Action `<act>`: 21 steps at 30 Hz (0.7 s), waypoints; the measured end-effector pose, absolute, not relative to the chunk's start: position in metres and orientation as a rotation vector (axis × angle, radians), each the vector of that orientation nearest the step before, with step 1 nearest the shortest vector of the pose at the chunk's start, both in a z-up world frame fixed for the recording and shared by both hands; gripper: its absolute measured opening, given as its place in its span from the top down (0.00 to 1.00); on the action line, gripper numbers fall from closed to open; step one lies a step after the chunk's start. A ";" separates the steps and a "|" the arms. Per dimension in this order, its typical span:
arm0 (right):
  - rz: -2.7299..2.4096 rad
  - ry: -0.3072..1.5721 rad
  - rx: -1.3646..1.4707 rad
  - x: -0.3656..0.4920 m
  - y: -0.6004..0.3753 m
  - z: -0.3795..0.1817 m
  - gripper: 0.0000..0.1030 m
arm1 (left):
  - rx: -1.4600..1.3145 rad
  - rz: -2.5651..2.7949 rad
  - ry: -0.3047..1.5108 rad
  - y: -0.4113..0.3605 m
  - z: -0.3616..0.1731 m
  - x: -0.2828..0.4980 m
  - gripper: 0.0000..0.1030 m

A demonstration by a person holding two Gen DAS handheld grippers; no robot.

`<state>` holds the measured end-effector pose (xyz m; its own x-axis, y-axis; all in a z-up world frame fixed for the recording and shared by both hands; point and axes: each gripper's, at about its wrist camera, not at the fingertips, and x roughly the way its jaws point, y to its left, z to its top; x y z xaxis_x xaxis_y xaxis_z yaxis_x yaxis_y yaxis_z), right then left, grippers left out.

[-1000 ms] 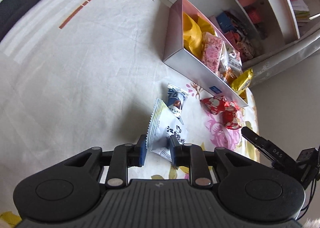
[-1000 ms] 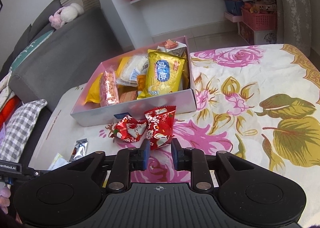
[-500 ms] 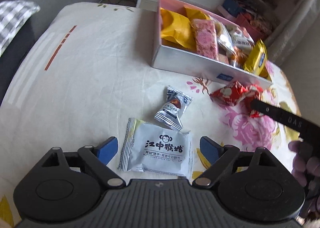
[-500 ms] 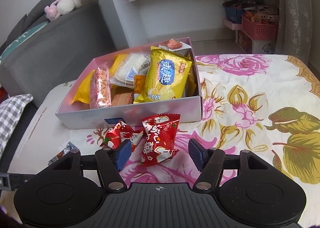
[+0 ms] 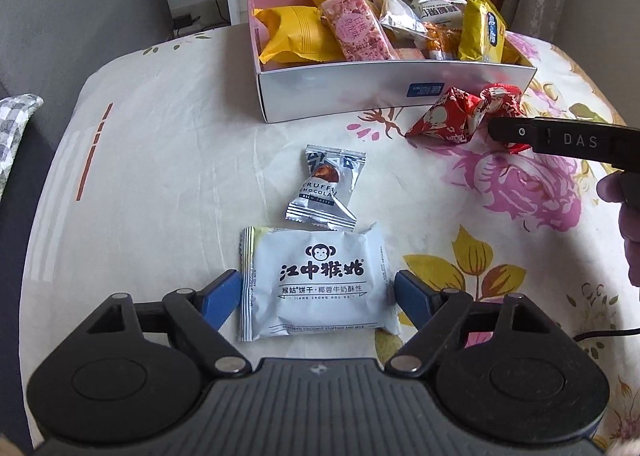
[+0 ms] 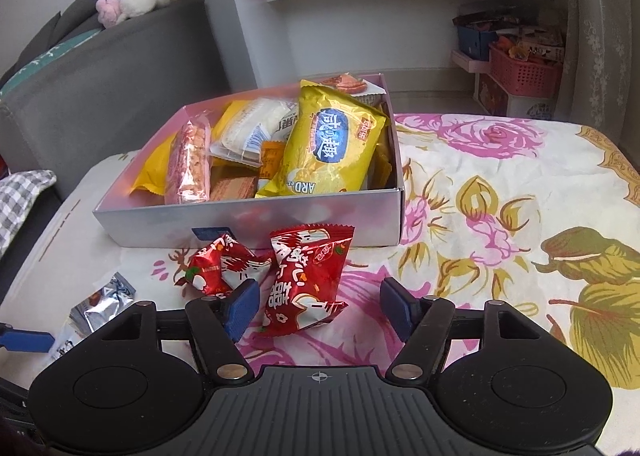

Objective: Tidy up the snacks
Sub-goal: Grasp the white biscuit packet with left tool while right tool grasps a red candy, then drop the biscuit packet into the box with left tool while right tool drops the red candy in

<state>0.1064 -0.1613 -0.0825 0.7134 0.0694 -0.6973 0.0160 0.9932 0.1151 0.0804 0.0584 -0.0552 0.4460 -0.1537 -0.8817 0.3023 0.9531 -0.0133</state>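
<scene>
Snacks partly boxed

The white cardboard box (image 5: 396, 95) was mostly filled; four packets were left on the floral-clothed desk (image 5: 160, 175). Both jaws were spread, nothing pinched.

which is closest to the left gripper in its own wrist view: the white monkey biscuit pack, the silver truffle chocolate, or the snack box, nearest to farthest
1. White monkey biscuit pack, lying between the open left gripper fingers.
2. Silver truffle chocolate, just beyond it.
3. Snack box, farthest, at the table's far side.
</scene>
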 end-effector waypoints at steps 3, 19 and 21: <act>0.036 0.780 0.106 0.106 -0.160 -0.083 0.62 | 0.159 -0.289 1.067 0.059 -0.054 0.079 0.28; 0.056 0.779 0.250 0.100 -0.175 -0.061 0.68 | 0.095 -0.315 1.053 0.072 -0.046 0.078 0.37; 0.063 0.780 0.273 0.098 -0.176 -0.057 0.68 | 0.082 -0.316 1.036 0.074 -0.040 0.078 0.37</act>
